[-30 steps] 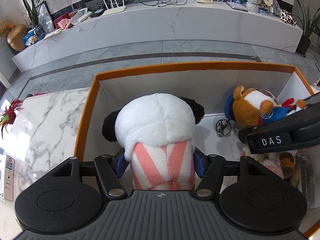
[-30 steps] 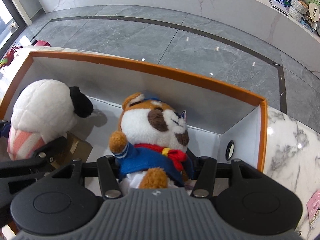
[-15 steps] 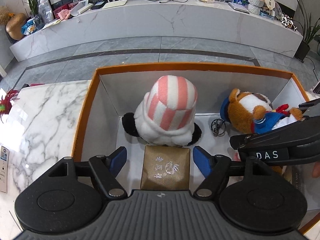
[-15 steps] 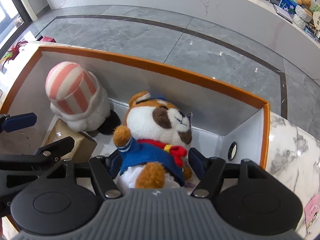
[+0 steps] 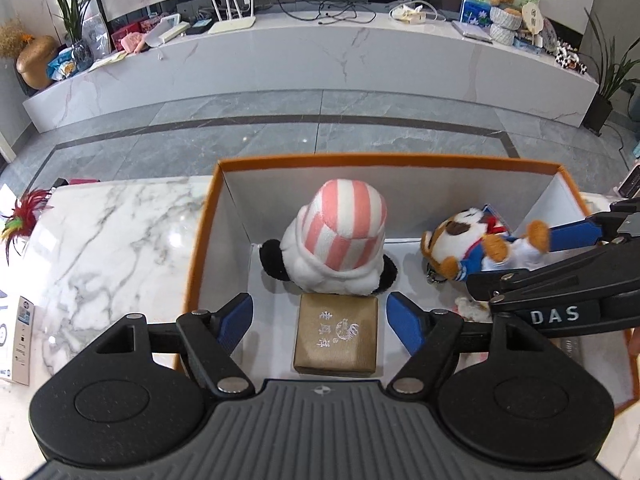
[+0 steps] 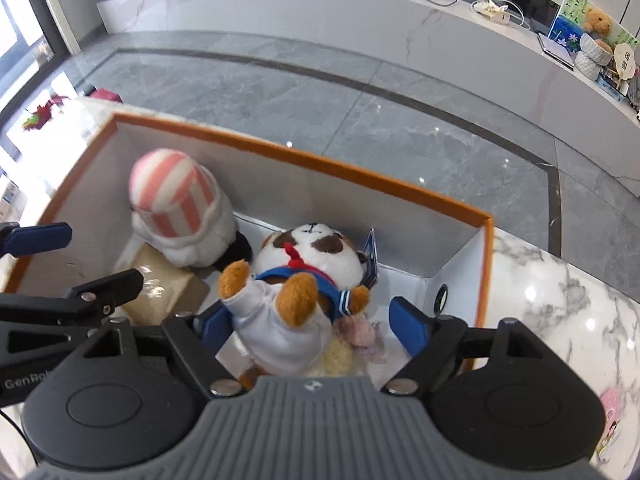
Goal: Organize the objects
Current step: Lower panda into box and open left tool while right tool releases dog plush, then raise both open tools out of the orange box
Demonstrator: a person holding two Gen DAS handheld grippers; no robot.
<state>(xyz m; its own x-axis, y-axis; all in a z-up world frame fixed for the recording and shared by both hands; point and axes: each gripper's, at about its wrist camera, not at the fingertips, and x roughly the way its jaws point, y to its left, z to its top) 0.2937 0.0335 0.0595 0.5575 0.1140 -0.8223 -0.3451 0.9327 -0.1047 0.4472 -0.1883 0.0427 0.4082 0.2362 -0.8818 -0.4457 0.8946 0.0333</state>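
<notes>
An orange-rimmed white box (image 5: 360, 158) (image 6: 304, 152) holds the toys. The panda plush in pink-striped trousers (image 5: 340, 240) (image 6: 180, 208) lies head-down at the box's left. A brown gift box (image 5: 338, 334) (image 6: 164, 284) lies in front of it. My left gripper (image 5: 328, 320) is open and empty above the gift box. The sailor dog plush (image 6: 304, 280) (image 5: 468, 248) lies head-down at the right. My right gripper (image 6: 316, 320) is open around its body, with the fingers apart from it.
The box stands on a white marble table (image 5: 104, 248) (image 6: 560, 312). A small pink plush (image 6: 360, 332) and a keyring (image 5: 434, 276) lie in the box. A red feather toy (image 5: 20, 216) and a leaflet (image 5: 22, 344) lie at the table's left.
My left gripper let go of the panda, which tipped head-down into the box, and drew back. My right gripper opened; the dog plush dropped forward, head-down, into the box.
</notes>
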